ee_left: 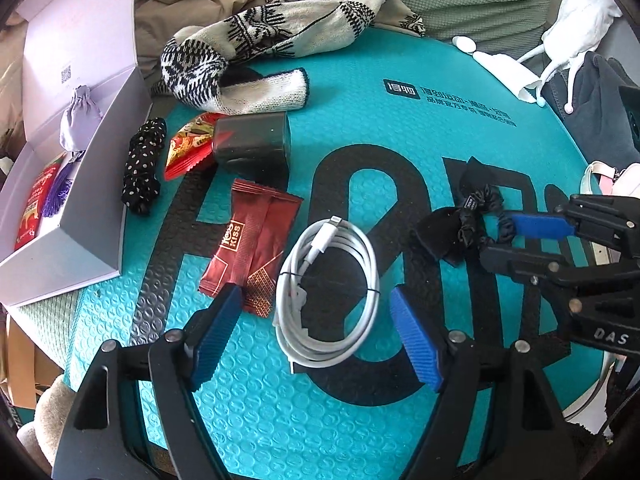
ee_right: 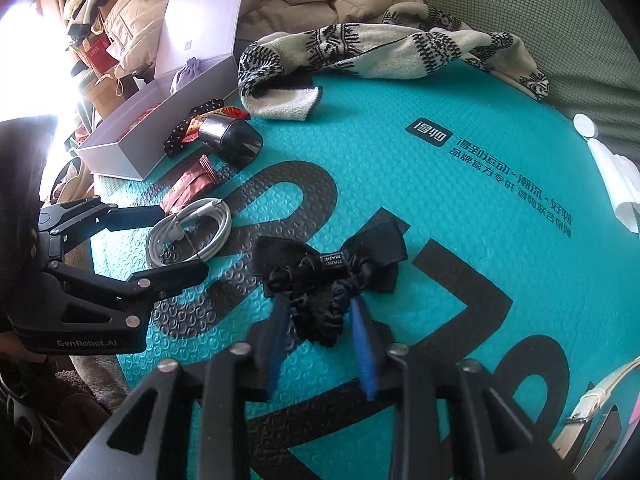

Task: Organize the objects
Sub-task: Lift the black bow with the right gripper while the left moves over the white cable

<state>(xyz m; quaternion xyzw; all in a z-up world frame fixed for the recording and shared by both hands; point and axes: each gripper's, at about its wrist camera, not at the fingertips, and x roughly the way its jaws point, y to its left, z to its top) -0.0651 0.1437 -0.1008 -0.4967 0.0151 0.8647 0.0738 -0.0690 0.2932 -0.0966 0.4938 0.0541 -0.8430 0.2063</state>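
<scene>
A coiled white charging cable (ee_left: pixel 328 292) lies on the teal bubble mailer (ee_left: pixel 360 120). My left gripper (ee_left: pixel 316 294) is open, its blue pads (ee_left: pixel 216 336) standing on either side of the coil without pressing it. A black bow scrunchie (ee_right: pixel 332 268) lies to the right of the cable. My right gripper (ee_right: pixel 318 304) is open around the scrunchie's ruffled loop. In the left wrist view the right gripper (ee_left: pixel 498 238) comes in from the right edge. In the right wrist view the left gripper (ee_right: pixel 180 240) straddles the cable (ee_right: pixel 188 236).
A dark red KISS packet (ee_left: pixel 250 248), a dark cup on its side (ee_left: pixel 250 146), a red-yellow snack packet (ee_left: pixel 188 148) and a polka-dot fabric roll (ee_left: pixel 142 166) lie left of the cable. An open white box (ee_left: pixel 80 208) holds a grey pouch. A patterned knit scarf (ee_left: pixel 260 40) lies behind.
</scene>
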